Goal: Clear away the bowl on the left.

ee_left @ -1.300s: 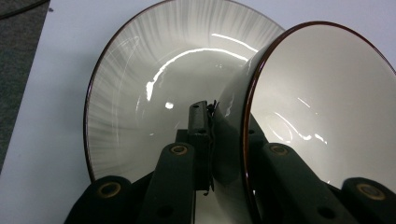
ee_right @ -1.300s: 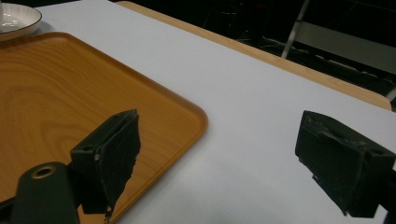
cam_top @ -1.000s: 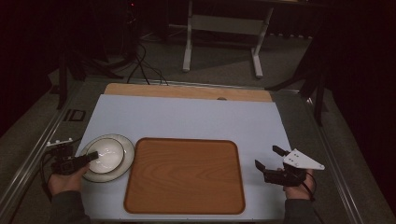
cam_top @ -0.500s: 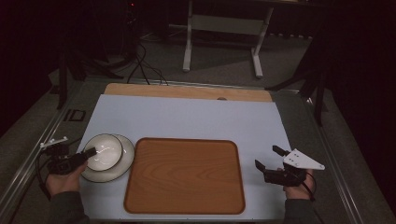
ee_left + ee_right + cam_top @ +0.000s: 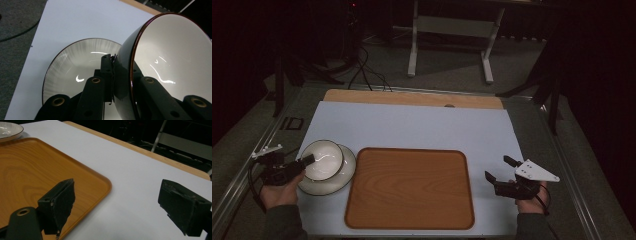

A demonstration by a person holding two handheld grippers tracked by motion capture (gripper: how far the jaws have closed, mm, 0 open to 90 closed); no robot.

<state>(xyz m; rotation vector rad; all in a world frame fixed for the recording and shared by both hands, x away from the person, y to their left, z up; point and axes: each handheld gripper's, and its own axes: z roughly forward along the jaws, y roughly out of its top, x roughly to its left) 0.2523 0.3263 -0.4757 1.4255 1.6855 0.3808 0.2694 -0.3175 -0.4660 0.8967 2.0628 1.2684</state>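
Observation:
A bowl (image 5: 323,159), white inside and dark outside, hangs tilted just above a white plate (image 5: 341,176) at the table's left. My left gripper (image 5: 307,160) is shut on the bowl's rim (image 5: 130,72), one jaw inside and one outside. The plate (image 5: 75,65) lies under it in the left gripper view. A wooden tray (image 5: 409,187) lies bare in the middle of the table. My right gripper (image 5: 502,170) stands open to the right of the tray, above the white tabletop, with nothing between its fingers (image 5: 60,202).
The white table sheet (image 5: 422,125) has a wooden strip (image 5: 412,99) along its far edge. Cables (image 5: 362,70) and a metal stand (image 5: 449,30) sit on the floor beyond. The tray's corner (image 5: 105,183) lies close to my right gripper's left jaw.
My left gripper has lifted and tilted the bowl off the plate and moved it slightly right. The right gripper has not moved.

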